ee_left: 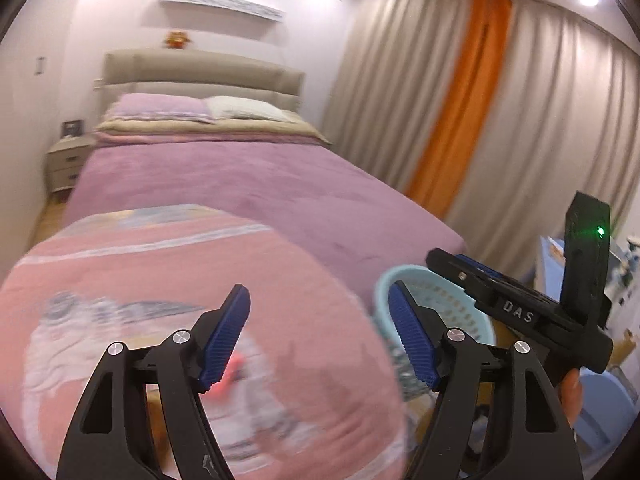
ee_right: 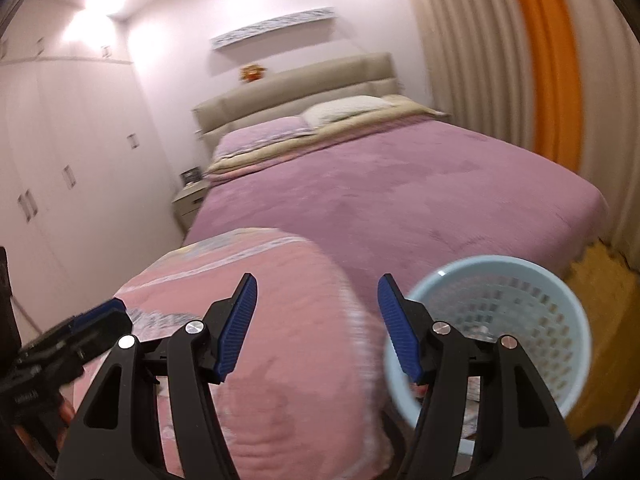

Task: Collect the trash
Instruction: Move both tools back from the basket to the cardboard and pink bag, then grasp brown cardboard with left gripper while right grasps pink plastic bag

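A light blue perforated waste basket (ee_right: 516, 320) stands on the floor at the foot of the bed, just right of my right gripper (ee_right: 318, 328), which is open and empty. The basket also shows in the left wrist view (ee_left: 440, 308), behind the right finger. My left gripper (ee_left: 320, 336) is open and empty, held over a folded pink quilt (ee_left: 180, 320). A small pink-red object (ee_left: 234, 372) lies blurred on the quilt by the left pad. The right gripper's body (ee_left: 520, 308) appears at the right of the left wrist view. No trash is clearly visible.
A bed with a purple cover (ee_right: 400, 192) fills the middle, pillows (ee_left: 160, 108) at its head. The pink quilt (ee_right: 260, 340) lies at the bed's foot. Beige and orange curtains (ee_left: 480, 100) hang on the right. A nightstand (ee_left: 66, 160) and white wardrobes (ee_right: 60, 160) stand left.
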`<action>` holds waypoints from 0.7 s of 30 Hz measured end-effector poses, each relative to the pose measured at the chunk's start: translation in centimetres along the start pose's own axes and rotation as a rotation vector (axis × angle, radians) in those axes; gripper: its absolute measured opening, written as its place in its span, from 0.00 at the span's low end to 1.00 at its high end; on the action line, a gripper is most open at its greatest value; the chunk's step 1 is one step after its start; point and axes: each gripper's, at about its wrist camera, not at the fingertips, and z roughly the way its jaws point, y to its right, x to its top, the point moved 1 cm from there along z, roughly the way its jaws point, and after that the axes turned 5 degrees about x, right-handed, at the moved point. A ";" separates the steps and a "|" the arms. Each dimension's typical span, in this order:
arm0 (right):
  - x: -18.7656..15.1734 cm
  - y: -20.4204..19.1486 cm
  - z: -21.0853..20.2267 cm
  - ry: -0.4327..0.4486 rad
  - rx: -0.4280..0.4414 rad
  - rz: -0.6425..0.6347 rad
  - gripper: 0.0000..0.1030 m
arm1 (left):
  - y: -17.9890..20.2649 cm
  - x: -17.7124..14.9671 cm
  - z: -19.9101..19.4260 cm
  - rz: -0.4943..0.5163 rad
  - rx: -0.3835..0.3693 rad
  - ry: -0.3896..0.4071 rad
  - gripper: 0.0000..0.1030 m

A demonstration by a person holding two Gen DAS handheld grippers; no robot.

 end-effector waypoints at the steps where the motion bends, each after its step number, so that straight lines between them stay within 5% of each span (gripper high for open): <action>1: -0.5 -1.3 0.7 -0.016 0.026 -0.033 0.57 | -0.7 -0.2 -0.3 -0.005 0.015 0.002 0.68; 10: -4.0 -8.7 5.7 -0.185 0.168 -0.105 0.45 | -9.6 -4.3 -2.1 -0.091 0.183 -0.090 0.68; 16: -6.4 -12.4 8.5 -0.292 0.199 -0.102 0.42 | -12.2 -7.0 -1.1 -0.053 0.248 -0.204 0.67; 21: -8.6 -13.5 9.8 -0.367 0.195 -0.079 0.42 | -12.7 -8.8 -0.3 -0.029 0.285 -0.263 0.52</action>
